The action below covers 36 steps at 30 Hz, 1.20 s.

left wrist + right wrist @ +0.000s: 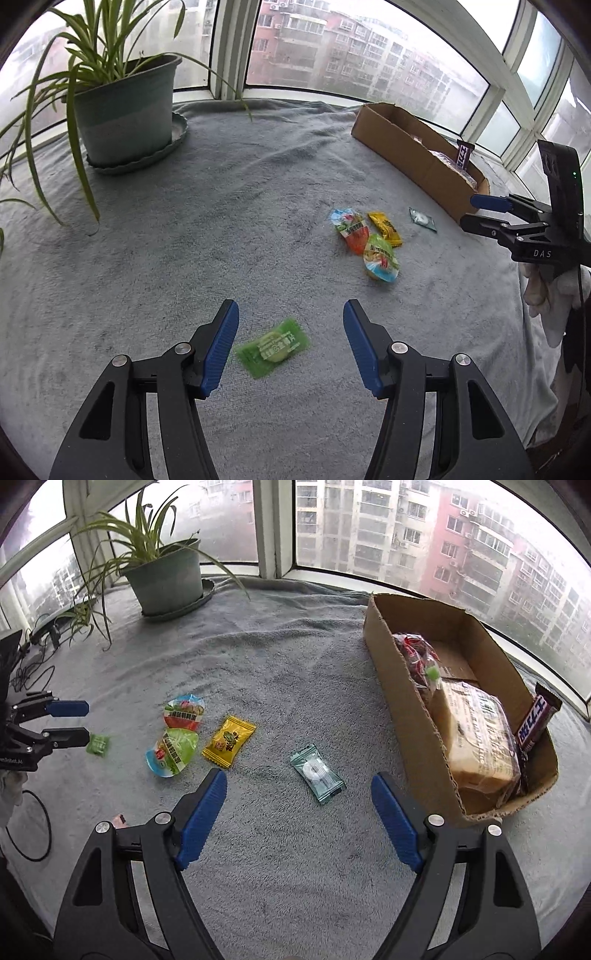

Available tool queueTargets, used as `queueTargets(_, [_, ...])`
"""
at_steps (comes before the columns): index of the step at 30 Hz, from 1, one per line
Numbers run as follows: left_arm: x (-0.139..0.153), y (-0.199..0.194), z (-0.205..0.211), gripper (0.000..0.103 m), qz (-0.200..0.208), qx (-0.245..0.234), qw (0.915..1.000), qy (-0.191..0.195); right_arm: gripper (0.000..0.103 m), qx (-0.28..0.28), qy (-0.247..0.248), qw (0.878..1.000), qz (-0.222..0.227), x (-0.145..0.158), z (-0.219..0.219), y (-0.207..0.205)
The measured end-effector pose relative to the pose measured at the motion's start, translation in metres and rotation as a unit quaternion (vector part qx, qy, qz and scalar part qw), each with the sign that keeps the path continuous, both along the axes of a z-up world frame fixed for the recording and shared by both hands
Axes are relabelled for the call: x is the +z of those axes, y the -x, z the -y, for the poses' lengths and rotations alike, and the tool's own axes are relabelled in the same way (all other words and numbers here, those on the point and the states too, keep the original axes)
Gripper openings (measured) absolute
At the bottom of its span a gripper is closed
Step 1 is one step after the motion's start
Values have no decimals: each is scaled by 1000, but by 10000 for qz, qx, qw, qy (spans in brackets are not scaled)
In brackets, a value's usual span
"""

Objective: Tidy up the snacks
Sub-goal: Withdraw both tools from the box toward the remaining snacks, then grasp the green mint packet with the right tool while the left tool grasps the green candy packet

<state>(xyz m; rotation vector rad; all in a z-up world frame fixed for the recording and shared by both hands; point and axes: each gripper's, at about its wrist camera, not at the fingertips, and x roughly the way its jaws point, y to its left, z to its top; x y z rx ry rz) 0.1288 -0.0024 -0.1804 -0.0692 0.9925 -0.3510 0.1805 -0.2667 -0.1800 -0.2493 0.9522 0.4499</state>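
Observation:
My left gripper [291,310] hangs open over the grey blanket, and a green snack packet [273,347] lies flat beneath the gap between its blue pads, untouched. My right gripper [299,777] is open too, with a teal packet [317,773] lying on the blanket between its fingertips and clear of both pads. To the left of that packet lie a yellow packet [228,742], a red-rimmed jelly cup [184,712] and a green jelly cup [171,752]. A cardboard box [388,657] at the right holds a wrapped loaf [476,734], a red bag [417,653] and a chocolate bar [535,720].
A potted spider plant [125,110] stands on a saucer at the far left, its long leaves drooping over the blanket. Windows close off the far side. Black cables [26,827] lie off the blanket's left edge. The other gripper [471,211] shows at the right edge of the left wrist view.

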Motion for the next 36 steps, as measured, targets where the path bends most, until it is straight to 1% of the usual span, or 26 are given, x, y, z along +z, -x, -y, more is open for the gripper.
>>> queueTargets(3, [-5,1,-1,58,-55,-131,9999,-57,77,59,142,9999,-76,-11,-5,-9])
queueTargets(8, [-10,5,2,57,-76,-501,9983,-303,77,116,207,9996,-165,-21,-7,-21])
queueTargets(10, [-13,5,4,53,-84,-672,9966,-464,71,129,211,9995,-202,-24,-6,-25])
queueTargets(11, [-14,4,6,50,-73,-742,9957,-552,64,129,221,9994,-248,-26,-6,-28])
queueTargets(12, [-16,4,6,48,-60,-811,9948,-619,63,122,223,9993,-275,-28,-6,-30])
queueTargets(16, [-22,3,7,39,-110,-1012,9921,-726,63,118,248,9991,-308,-33,-3,-35])
queueTargets(19, [-27,7,10,37,-84,-1169,9892,-881,63,129,264,9990,-334,-35,-3,-38])
queueTargets(20, [-27,9,11,36,-17,-1199,9885,-921,62,136,278,9989,-345,-36,-3,-39])
queueTargets(21, [-27,9,11,36,10,-1207,9882,-944,62,139,293,9988,-354,-37,-3,-39])
queueTargets(23, [-26,9,9,30,20,-1149,9895,-876,61,152,286,9987,-405,-40,-3,-40])
queueTargets(24, [-26,9,8,29,31,-1097,9904,-843,59,155,236,9987,-421,-40,-3,-40])
queueTargets(25, [-26,8,8,25,43,-1044,9911,-830,57,161,198,9987,-450,-40,-3,-40])
queueTargets(26, [-26,8,7,23,51,-1006,9916,-810,55,166,191,9986,-459,-40,-2,-39])
queueTargets(29, [-27,8,5,20,82,-909,9928,-777,52,209,165,9984,-501,-40,-1,-38])
queueTargets(31, [-27,7,4,20,78,-862,9937,-715,48,225,147,9982,-536,-39,0,-37])
queueTargets(33, [-27,7,4,20,74,-825,9943,-671,39,255,138,9980,-569,-38,0,-36])
queueTargets(36, [-27,7,3,20,68,-786,9950,-612,30,302,168,9977,-583,-38,-1,-35])
